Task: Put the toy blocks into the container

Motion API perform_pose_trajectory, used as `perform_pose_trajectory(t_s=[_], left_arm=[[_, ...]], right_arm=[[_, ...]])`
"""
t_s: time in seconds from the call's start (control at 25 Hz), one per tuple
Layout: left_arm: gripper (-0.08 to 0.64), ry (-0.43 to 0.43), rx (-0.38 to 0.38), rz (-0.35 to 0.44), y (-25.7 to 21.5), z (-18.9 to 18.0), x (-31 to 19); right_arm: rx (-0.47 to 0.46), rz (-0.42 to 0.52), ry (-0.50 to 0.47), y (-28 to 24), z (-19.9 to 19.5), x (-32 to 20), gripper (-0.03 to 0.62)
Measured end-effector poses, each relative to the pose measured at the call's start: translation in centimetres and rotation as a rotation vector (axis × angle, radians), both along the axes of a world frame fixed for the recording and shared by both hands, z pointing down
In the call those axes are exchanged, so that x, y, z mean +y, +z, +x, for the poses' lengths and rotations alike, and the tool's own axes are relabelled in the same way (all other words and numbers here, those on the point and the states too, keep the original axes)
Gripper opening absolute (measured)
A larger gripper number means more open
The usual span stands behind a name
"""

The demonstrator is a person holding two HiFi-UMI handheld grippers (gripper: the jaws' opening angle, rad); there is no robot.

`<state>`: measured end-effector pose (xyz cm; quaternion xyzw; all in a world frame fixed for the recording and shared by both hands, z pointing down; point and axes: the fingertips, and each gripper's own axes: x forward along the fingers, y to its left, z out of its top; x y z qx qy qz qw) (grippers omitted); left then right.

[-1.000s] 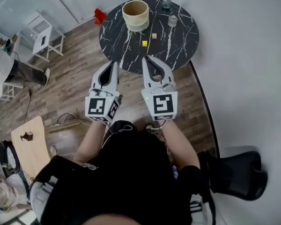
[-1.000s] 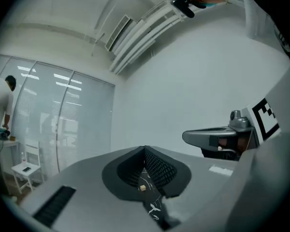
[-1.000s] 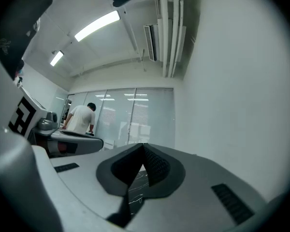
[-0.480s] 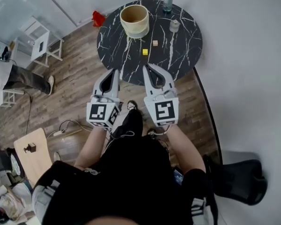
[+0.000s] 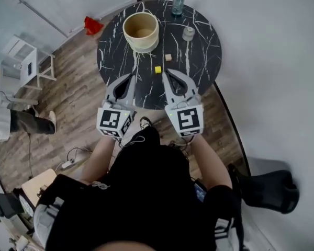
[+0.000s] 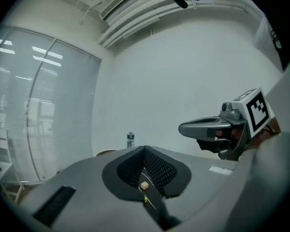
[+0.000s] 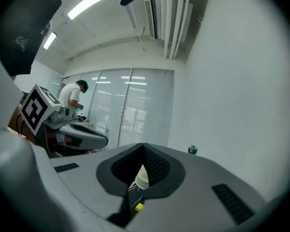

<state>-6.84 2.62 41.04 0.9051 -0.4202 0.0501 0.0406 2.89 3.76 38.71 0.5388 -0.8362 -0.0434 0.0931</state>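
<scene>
A yellow block (image 5: 157, 70) and a tan block (image 5: 168, 57) lie on the round black marble table (image 5: 199, 61). The beige round container (image 5: 141, 31) stands behind them to the left. My left gripper (image 5: 132, 77) and right gripper (image 5: 166, 72) hover side by side over the table's near edge, both shut and empty. The right tip is just short of the yellow block. In the left gripper view, the tan block (image 6: 144, 184) and yellow block (image 6: 145, 200) show past the shut gripper (image 6: 145, 149). The right gripper view shows the container (image 7: 142, 178) and yellow block (image 7: 138, 207).
A water bottle (image 5: 178, 0) and a small glass jar (image 5: 188, 33) stand at the table's far side. A white wall runs along the right. A black chair base (image 5: 267, 190) sits at lower right. Another person (image 7: 72, 98) stands far off to the left.
The table has come closer in the head view. Both grippers have moved forward from over the wooden floor to over the table's near edge, still shut.
</scene>
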Motion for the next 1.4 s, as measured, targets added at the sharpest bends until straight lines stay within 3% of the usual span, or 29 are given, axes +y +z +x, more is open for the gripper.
perform_pose_trajectory(t_s=[0.2,0.6,1.08,1.4], left_arm=[[-0.002,0.2,-0.06,-0.066,2.3,1.4,-2.3],[-0.002,0.366,-0.174,-0.165,8.8,5.6,-5.0],[-0.002,0.209,-0.258,-0.366,15.7,10.4,-11.8],[-0.002,0.103,-0.281,-0.553,21.6,14.8,-15.1]], right_arm=[[-0.001,-0.059,0.004,1.1,-0.1,-2.3,-0.004],[0.052,-0.182,0.053,6.1,4.0,-5.0,-0.003],[0.028,-0.321,-0.099,13.5,9.7,-12.8,-0.003],[-0.005,-0.422,-0.155,19.1,13.2,-16.0,-0.003]])
